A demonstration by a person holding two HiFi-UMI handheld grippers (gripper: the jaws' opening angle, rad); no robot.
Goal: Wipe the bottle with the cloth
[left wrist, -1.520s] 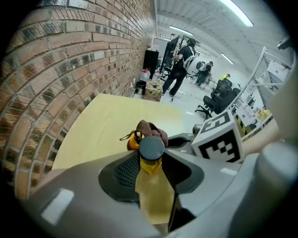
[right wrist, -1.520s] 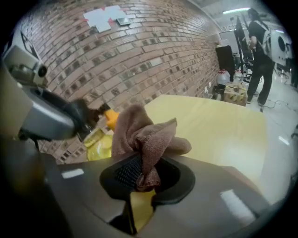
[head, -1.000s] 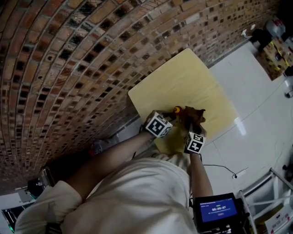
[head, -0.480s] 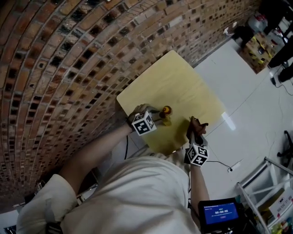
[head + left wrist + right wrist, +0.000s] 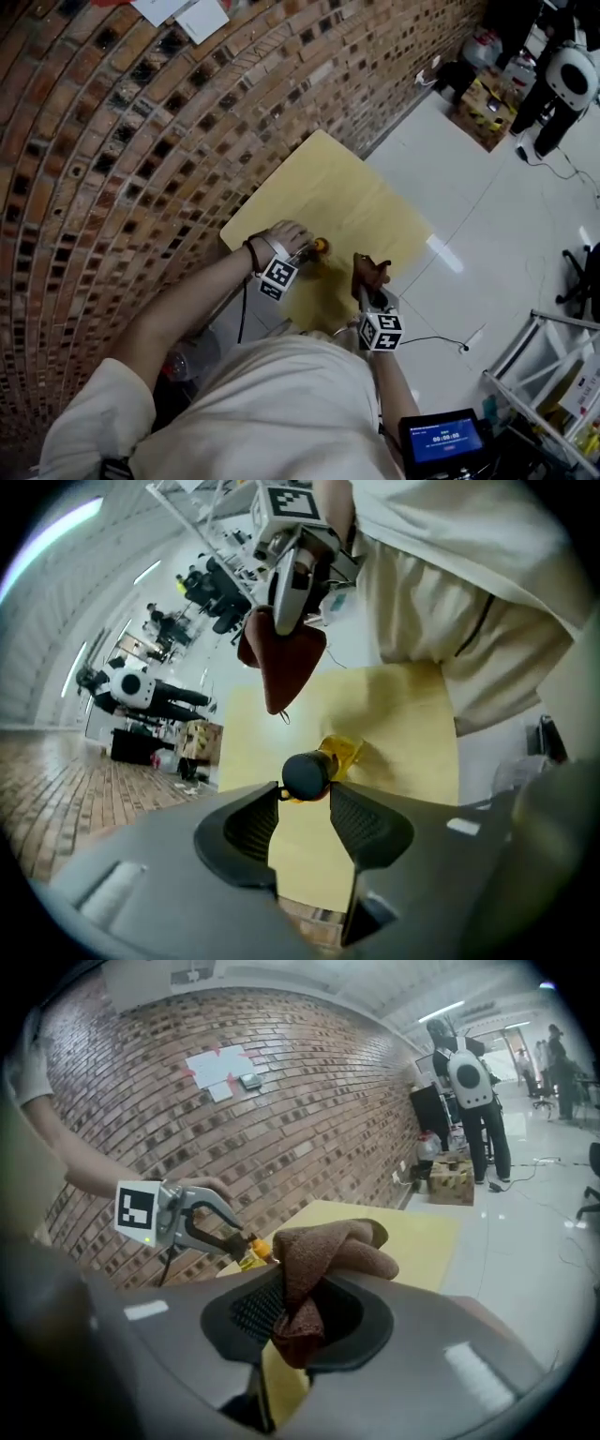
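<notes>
Over the worktop (image 5: 361, 187), left gripper (image 5: 303, 802), jaws just eased wider, steadies the bottle (image 5: 339, 754) by its cap (image 5: 305, 773) while right gripper (image 5: 298, 1312) clamps the cloth (image 5: 333, 1246) for wiping.

A person is wearing a loose, cream, short-sleeved shirt (image 5: 281, 403), seen from above in the head view, with the fabric lying in soft folds across the chest and shoulders. The wide left sleeve (image 5: 94, 422) is ending above the elbow and leaving the forearm bare. 1 thin dark bracelet (image 5: 251, 255) is circling the wrist just behind the left hand (image 5: 286, 234). In the left gripper view, pale beige clothing (image 5: 422, 639) is showing 1 thin dark line (image 5: 478, 635) running down it.
</notes>
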